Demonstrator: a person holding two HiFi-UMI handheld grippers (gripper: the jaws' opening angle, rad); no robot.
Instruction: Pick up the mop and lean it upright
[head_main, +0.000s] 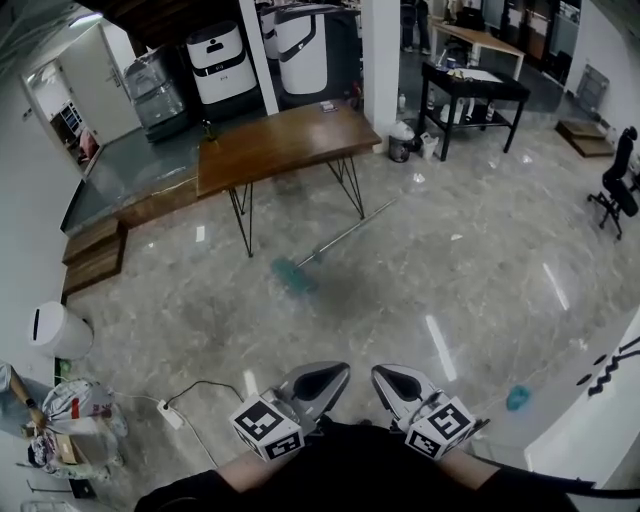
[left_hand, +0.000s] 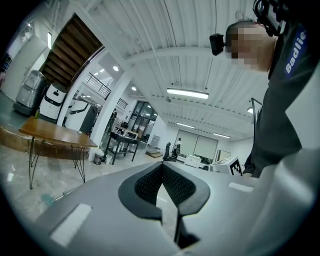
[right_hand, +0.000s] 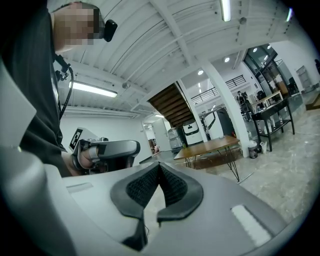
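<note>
The mop lies flat on the grey floor, its teal head (head_main: 293, 276) near me and its thin metal handle (head_main: 352, 232) running up and right past the legs of a wooden table (head_main: 285, 140). My left gripper (head_main: 333, 373) and right gripper (head_main: 386, 376) sit side by side at the bottom of the head view, well short of the mop. Both point level, and both are shut with nothing between the pads. In the left gripper view the mop head (left_hand: 47, 199) shows faintly low at the left. The left gripper's (left_hand: 162, 165) and the right gripper's (right_hand: 159, 165) pads meet at the tips.
A white bin (head_main: 58, 330) and bags of clutter (head_main: 70, 415) stand at the left. A power strip with its cable (head_main: 170, 413) lies close to my left side. Wooden steps (head_main: 95, 255), a black cart (head_main: 470, 90), an office chair (head_main: 620, 190) and a small teal item (head_main: 517, 398) ring the floor.
</note>
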